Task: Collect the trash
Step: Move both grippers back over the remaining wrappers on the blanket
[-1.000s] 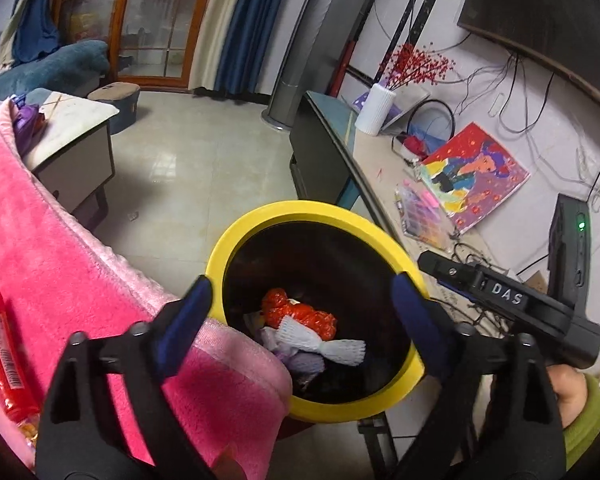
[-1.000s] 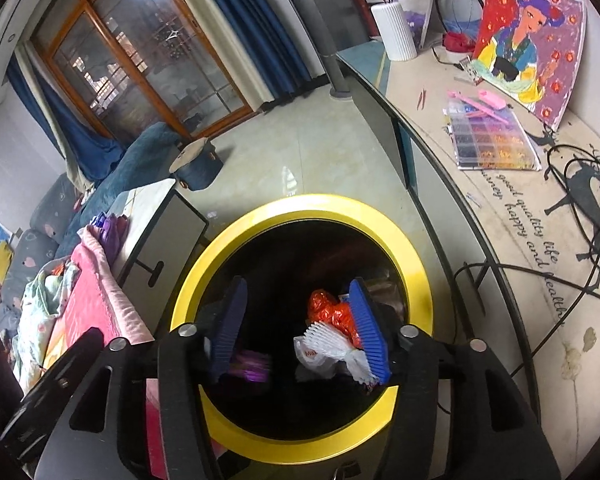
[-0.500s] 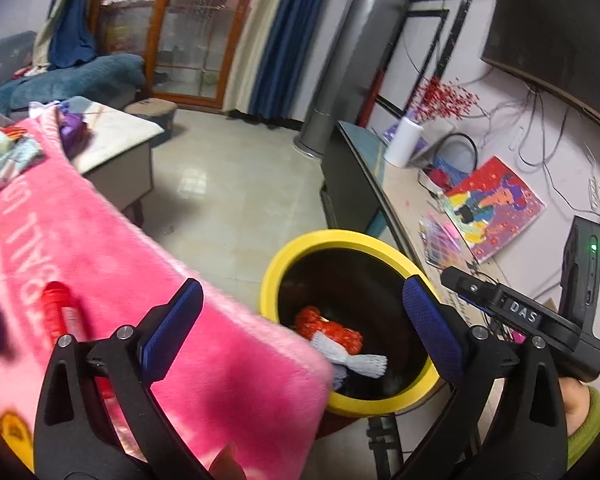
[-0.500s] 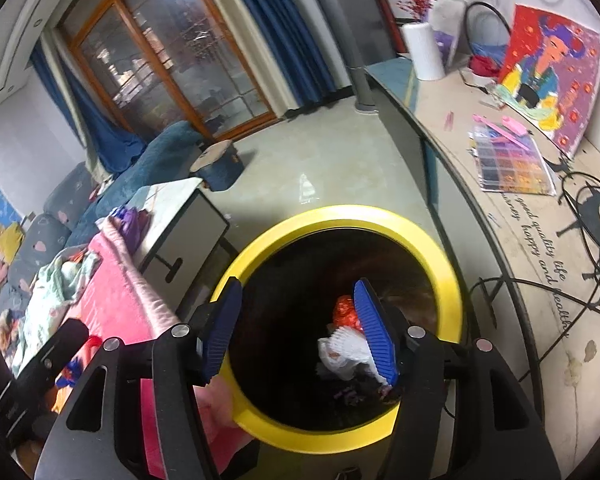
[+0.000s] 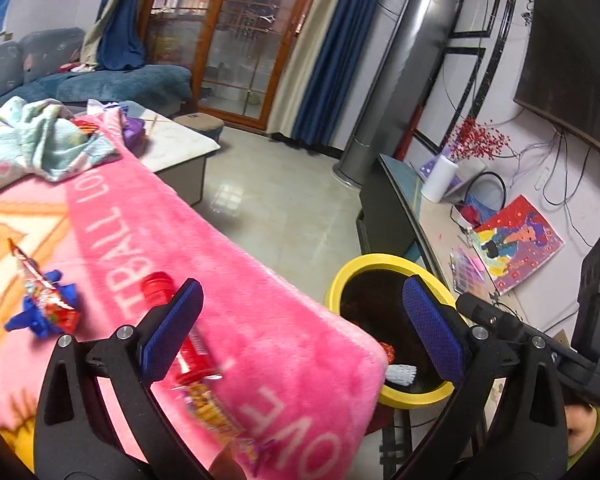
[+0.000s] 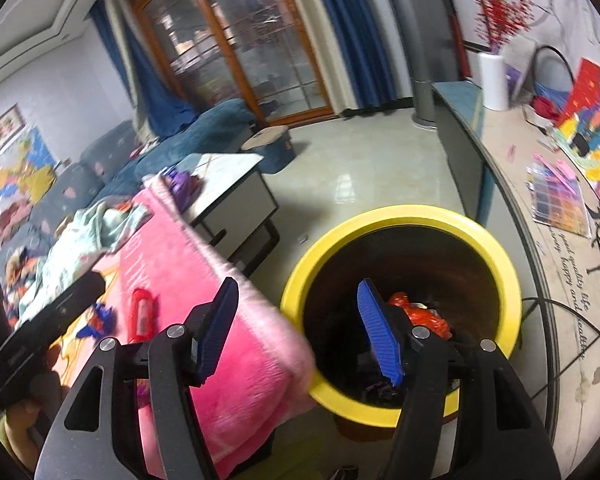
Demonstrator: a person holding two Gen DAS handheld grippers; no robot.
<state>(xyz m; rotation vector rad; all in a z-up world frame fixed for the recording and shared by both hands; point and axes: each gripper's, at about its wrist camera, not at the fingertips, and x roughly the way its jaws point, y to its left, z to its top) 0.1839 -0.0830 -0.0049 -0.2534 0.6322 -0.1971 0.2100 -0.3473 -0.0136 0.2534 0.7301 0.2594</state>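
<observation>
Both tools are held apart-jawed with nothing between the pads: the left gripper [image 5: 300, 328] hangs over the pink blanket [image 5: 260, 360], the right gripper [image 6: 300, 332] at the blanket's edge beside the yellow-rimmed bin [image 6: 500, 272]. On the blanket, close to the left pads, lies a red tube-shaped wrapper [image 5: 168, 300], with a crumpled red-and-blue wrapper [image 5: 44, 304] further left. The blanket corner overlaps the near side of the bin's rim. Inside the bin sit red wrapping [image 6: 424, 316] and white foam netting [image 5: 400, 374]. Beyond, a pale cloth [image 5: 32, 144] lies bunched, and a low table [image 6: 228, 188] stands on the tiled floor.
</observation>
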